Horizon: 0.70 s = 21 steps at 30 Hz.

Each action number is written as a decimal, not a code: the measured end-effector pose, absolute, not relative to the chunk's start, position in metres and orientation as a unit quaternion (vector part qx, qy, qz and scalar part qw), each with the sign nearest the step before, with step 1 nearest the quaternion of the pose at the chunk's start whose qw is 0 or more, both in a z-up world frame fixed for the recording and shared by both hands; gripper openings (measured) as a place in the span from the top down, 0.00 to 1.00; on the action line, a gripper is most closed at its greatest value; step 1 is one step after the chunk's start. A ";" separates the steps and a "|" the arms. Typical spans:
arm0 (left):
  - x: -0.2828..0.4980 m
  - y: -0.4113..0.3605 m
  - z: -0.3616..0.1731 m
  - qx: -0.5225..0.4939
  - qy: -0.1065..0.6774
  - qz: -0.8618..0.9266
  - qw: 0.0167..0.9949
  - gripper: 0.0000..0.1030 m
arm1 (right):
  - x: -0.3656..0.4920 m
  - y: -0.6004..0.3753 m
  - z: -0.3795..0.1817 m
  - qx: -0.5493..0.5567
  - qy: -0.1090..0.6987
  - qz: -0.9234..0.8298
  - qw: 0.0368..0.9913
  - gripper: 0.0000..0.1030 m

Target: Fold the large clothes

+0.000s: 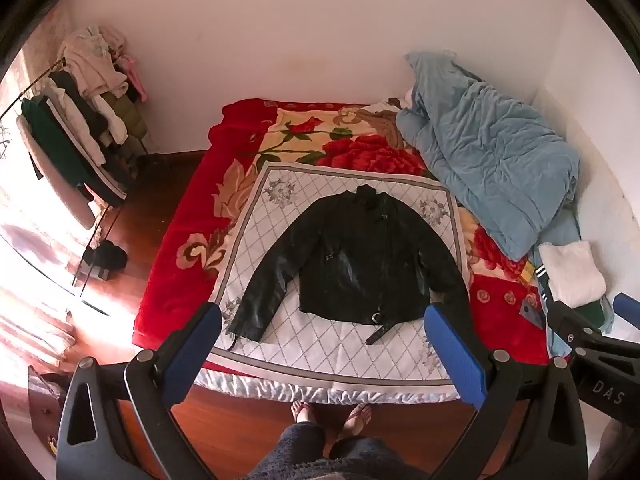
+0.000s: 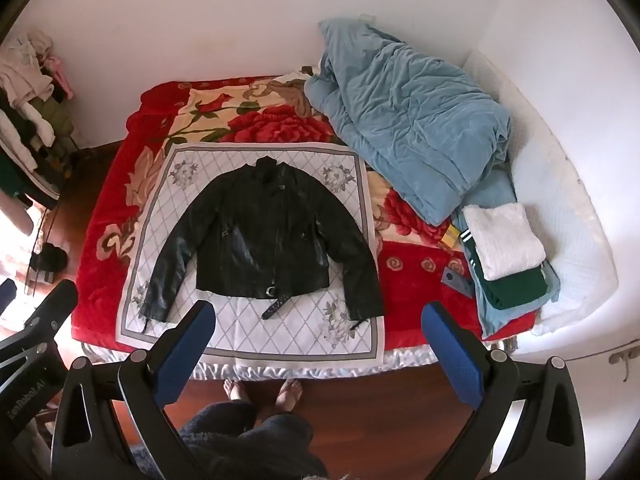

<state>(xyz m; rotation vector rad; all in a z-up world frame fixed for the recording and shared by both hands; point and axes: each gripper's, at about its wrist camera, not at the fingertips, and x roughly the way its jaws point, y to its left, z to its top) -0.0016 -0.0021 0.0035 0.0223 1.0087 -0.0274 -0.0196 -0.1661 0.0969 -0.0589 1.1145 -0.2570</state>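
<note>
Both the left gripper (image 1: 324,344) and the right gripper (image 2: 320,338) hang above the bed's near edge with jaws spread wide and nothing between them. At twelve o'clock from each, the jacket (image 2: 264,240) lies flat, sleeves spread, on a white cloth (image 2: 224,332). Folded clothes (image 2: 504,248) sit at two o'clock, a blue quilt (image 2: 412,120) beyond them.

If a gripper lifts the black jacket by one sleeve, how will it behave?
The black jacket looks like glossy leather, so it may slip between pads. It lies flat with soft creases, so it will probably droop, not stay stiff. Its loose belt would likely dangle.
</note>
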 end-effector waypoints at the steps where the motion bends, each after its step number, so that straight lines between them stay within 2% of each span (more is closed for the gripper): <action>1: -0.002 -0.002 0.004 0.011 0.483 -0.013 0.875 0.00 | -0.020 -0.168 0.098 -0.026 0.527 -0.122 0.841 0.00; 21: 0.006 -0.018 0.007 0.009 0.485 -0.010 0.874 0.00 | -0.019 -0.170 0.099 -0.029 0.528 -0.122 0.840 0.00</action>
